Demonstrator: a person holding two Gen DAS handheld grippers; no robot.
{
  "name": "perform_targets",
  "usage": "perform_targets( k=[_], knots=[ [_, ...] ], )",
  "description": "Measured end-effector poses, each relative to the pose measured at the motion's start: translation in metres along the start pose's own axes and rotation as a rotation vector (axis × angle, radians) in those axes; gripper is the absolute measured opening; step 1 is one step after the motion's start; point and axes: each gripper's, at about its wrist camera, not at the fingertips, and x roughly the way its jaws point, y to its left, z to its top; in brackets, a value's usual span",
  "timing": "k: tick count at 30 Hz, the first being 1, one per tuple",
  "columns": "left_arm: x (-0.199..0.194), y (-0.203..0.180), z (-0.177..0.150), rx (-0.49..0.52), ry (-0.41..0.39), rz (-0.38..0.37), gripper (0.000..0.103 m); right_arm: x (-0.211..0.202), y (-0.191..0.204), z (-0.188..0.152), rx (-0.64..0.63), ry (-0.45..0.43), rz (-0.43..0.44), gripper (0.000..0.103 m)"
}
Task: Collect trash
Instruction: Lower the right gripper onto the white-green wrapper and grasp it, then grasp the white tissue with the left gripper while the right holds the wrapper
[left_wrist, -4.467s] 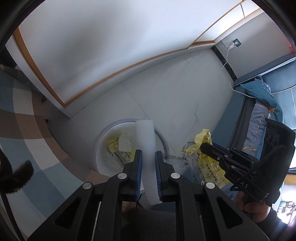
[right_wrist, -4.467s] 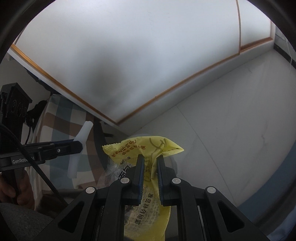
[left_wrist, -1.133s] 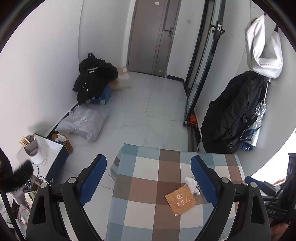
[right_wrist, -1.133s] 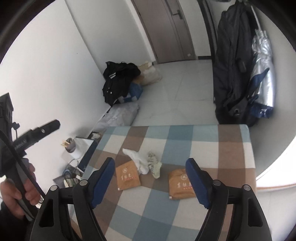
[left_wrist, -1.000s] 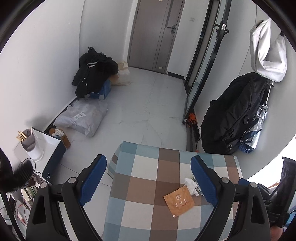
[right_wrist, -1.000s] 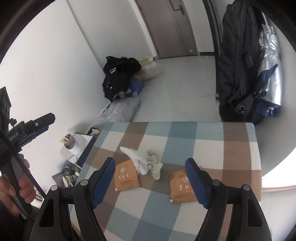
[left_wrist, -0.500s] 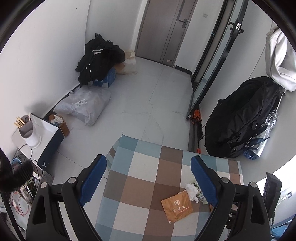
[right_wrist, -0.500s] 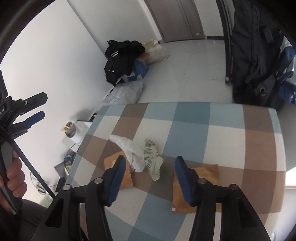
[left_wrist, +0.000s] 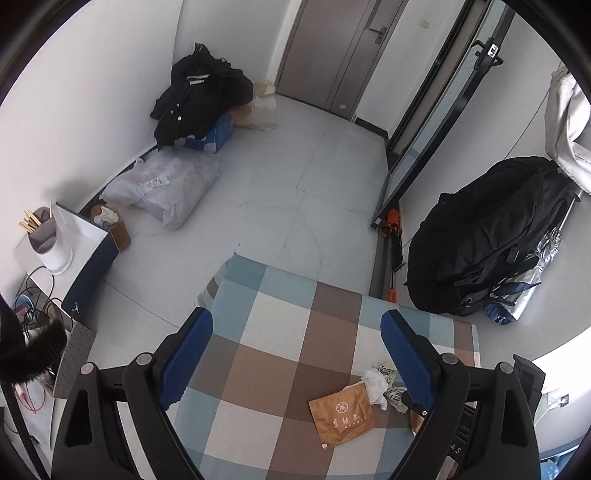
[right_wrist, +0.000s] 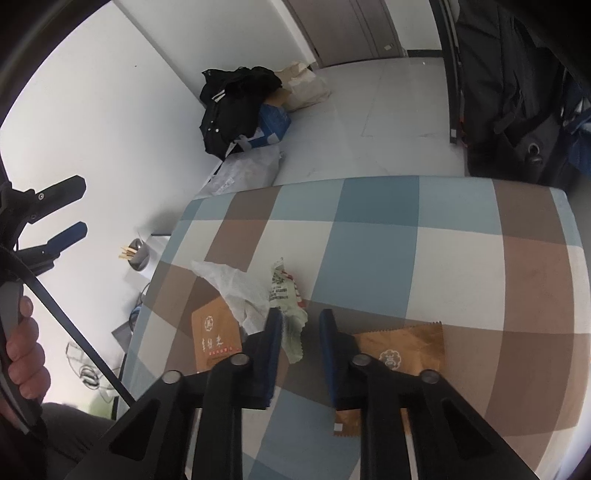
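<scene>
Right wrist view: the right gripper (right_wrist: 300, 328) is seen with jaws closing around a crumpled pale green wrapper (right_wrist: 286, 295) lying on the checked bench (right_wrist: 373, 243); whether the pads already press it cannot be told. A white tissue (right_wrist: 231, 286) is touched by the wrapper on one side. Two brown paper packets (right_wrist: 216, 339) (right_wrist: 402, 347) are laid flat to either side of the jaws. Left wrist view: the left gripper (left_wrist: 295, 354) is held spread wide, with nothing between its jaws, above the bench. A black backpack (left_wrist: 491, 236) is noted on the floor (left_wrist: 295, 166) beyond.
</scene>
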Motion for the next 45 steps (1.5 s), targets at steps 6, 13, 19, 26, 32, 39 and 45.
perform_targets(
  k=[6,13,19,26,32,39,45],
  knots=[
    [0.016,-0.009,-0.004,0.018,0.063,-0.008,0.09,-0.006,0.006,-0.001,-0.012,-0.013,0.032,0.004],
    [0.025,-0.018,-0.007,0.016,0.124,-0.079,0.09,-0.025,0.004,-0.001,-0.012,-0.062,0.044,0.003],
    [0.028,-0.045,-0.008,0.127,0.157,-0.162,0.09,-0.05,-0.011,-0.002,-0.001,-0.119,0.036,0.003],
    [0.05,-0.084,-0.018,0.35,0.301,-0.138,0.09,-0.071,-0.04,0.0,0.076,-0.154,-0.003,0.003],
    [0.075,-0.118,-0.032,0.49,0.402,-0.104,0.09,-0.091,-0.047,-0.006,0.098,-0.178,-0.014,0.001],
    [0.112,-0.127,-0.061,0.629,0.494,0.003,0.09,-0.103,-0.052,-0.018,0.074,-0.178,0.006,0.001],
    [0.116,-0.118,-0.065,0.621,0.535,-0.025,0.057,-0.112,-0.069,-0.02,0.145,-0.191,0.017,0.004]
  ],
)
